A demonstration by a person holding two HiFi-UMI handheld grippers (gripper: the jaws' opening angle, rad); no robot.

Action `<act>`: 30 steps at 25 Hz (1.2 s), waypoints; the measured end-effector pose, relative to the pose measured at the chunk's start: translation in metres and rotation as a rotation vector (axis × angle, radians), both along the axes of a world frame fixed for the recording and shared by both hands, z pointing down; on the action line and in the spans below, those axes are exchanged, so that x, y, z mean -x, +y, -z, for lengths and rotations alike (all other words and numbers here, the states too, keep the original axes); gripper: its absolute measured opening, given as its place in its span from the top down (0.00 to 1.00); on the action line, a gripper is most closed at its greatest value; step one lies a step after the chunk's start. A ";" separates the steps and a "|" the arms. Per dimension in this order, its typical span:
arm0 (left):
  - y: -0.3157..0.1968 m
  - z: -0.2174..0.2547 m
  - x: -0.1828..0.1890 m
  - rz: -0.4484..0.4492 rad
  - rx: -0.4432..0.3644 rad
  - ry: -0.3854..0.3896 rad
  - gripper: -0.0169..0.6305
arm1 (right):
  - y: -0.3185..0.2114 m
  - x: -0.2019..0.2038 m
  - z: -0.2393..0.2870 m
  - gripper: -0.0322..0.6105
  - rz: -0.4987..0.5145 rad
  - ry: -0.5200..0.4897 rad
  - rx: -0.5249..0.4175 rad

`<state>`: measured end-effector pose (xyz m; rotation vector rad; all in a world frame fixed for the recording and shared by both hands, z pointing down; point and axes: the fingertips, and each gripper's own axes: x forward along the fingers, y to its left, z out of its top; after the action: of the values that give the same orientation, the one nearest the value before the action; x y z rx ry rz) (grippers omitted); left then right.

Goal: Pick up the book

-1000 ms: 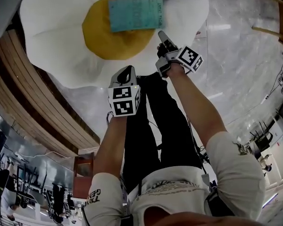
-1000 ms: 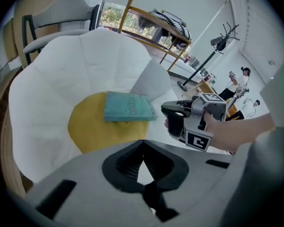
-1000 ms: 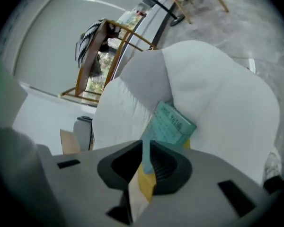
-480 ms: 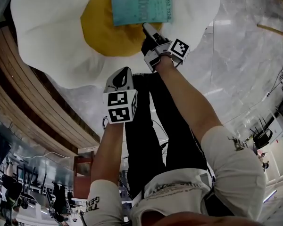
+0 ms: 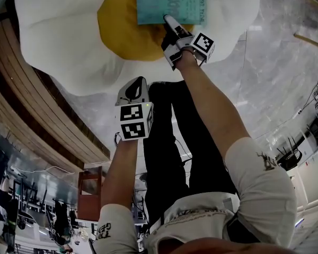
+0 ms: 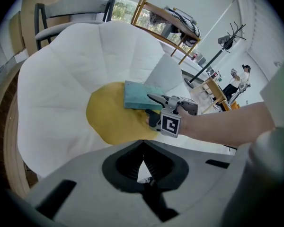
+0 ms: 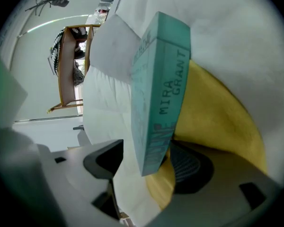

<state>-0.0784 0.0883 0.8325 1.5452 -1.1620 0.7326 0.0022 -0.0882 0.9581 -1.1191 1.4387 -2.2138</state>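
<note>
Big fried-egg cushion [image 5: 58, 36] here, white plush all round with a round yellow yolk patch [image 5: 119, 33] in the middle, and it carries one thing: the flat teal hardcover book [image 5: 167, 1], lying across the yolk's 1 o'clock edge and spilling onto the white. The right gripper [image 5: 169, 21] is stretched out on a straight arm, nose at the book's 6 o'clock edge. Its own view settles it: jaws spread wide, the book's near corner standing between them, one ribbed pad under it against the yolk, the other off to the side, nothing clamped. The left gripper [image 5: 138, 81] hangs back at 7 o'clock from the right one, forearm bent, over the grey marble floor [image 5: 275, 73], its jaws pinched together tip to tip on nothing.
</note>
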 end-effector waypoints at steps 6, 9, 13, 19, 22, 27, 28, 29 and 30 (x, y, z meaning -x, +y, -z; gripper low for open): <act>-0.023 0.009 -0.001 0.027 -0.039 0.006 0.95 | -0.006 0.004 -0.008 0.52 0.051 0.017 -0.020; -0.033 0.011 -0.006 0.029 -0.053 0.011 0.95 | -0.013 0.002 -0.009 0.52 0.038 -0.002 -0.039; -0.030 0.007 -0.010 0.009 -0.047 0.009 0.95 | -0.019 0.002 -0.011 0.52 -0.011 -0.030 -0.020; -0.017 -0.001 -0.021 -0.010 -0.023 0.006 0.95 | -0.033 0.006 -0.014 0.52 -0.039 -0.052 -0.018; -0.015 0.001 -0.024 -0.020 -0.021 0.008 0.95 | -0.034 0.010 -0.004 0.58 0.001 -0.045 -0.045; -0.018 0.007 -0.025 -0.041 -0.032 0.009 0.95 | -0.034 0.002 0.013 0.67 -0.008 -0.054 -0.083; -0.019 0.010 -0.024 -0.044 -0.034 0.008 0.95 | -0.032 0.000 0.017 0.67 -0.017 -0.056 -0.082; -0.022 0.013 -0.024 -0.046 -0.039 0.005 0.95 | -0.031 -0.004 0.022 0.67 -0.024 -0.057 -0.082; -0.025 0.016 -0.024 -0.047 -0.046 0.002 0.95 | -0.030 -0.008 0.027 0.67 -0.028 -0.057 -0.085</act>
<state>-0.0544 0.0636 0.8161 1.6158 -1.1511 0.7397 0.0099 -0.1185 0.9310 -1.0343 1.4702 -2.1265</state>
